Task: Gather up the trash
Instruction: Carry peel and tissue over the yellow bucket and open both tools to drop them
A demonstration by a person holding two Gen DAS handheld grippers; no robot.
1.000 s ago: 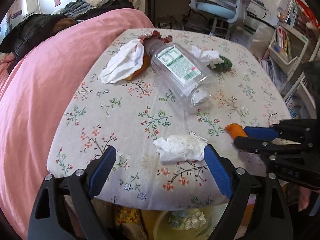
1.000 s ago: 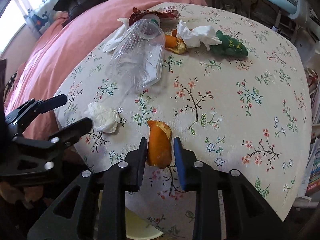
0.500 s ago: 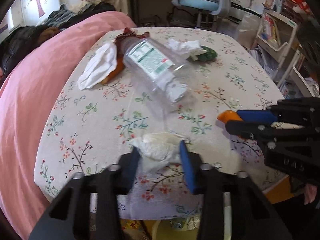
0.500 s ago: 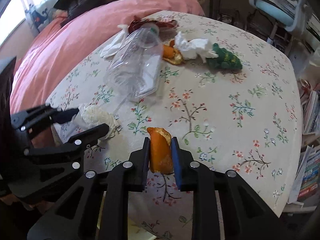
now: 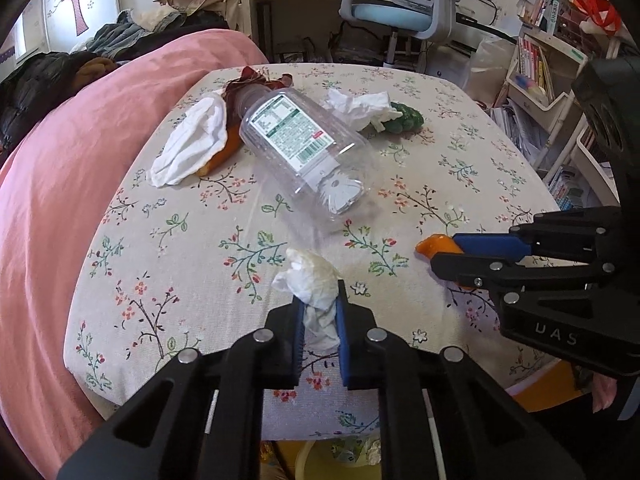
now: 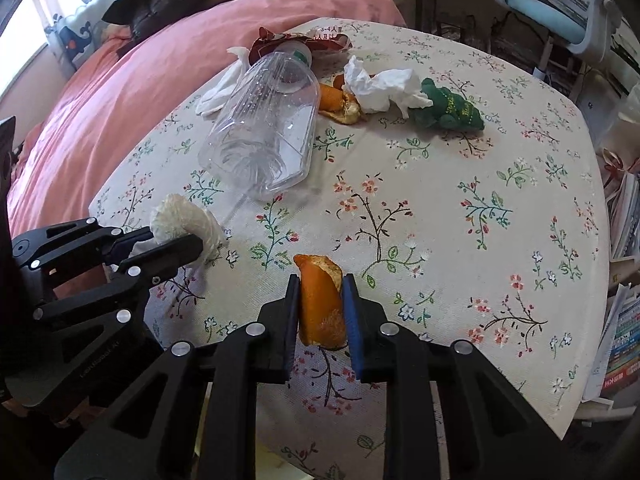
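Since one second ago, the left gripper (image 5: 319, 322) has changed most: its jaws were wide apart around the crumpled tissue (image 5: 313, 285), and now they are pressed together on it, with the paper squeezed between the blue pads. The tissue bulges out above the fingertips. It seems to be a little off the floral tablecloth (image 5: 168, 216), but I cannot tell this for sure.

The right gripper (image 6: 320, 310) is clamped on the orange peel (image 6: 321, 304), as it was before, and the peel now stands upright between the jaws near the front edge of the table. In the left view this gripper comes in from 3 o'clock, with the orange tip showing at its end.

So, in my judgement, both hands are loaded, and the next step is to carry the two pieces to a bin. Below the table edge, at 6 o'clock in the left view, a yellow container (image 5: 316, 458) with some waste inside is partly visible; it is probably the target.

Much trash remains at 12 o'clock: the clear plastic bottle (image 5: 298, 148) lying on its side, a white cloth (image 5: 192, 148), another tissue (image 6: 380, 86), a green wrapper (image 6: 450, 110), more peel (image 6: 340, 102) and a red wrapper (image 6: 304, 38). The task is at an early stage.
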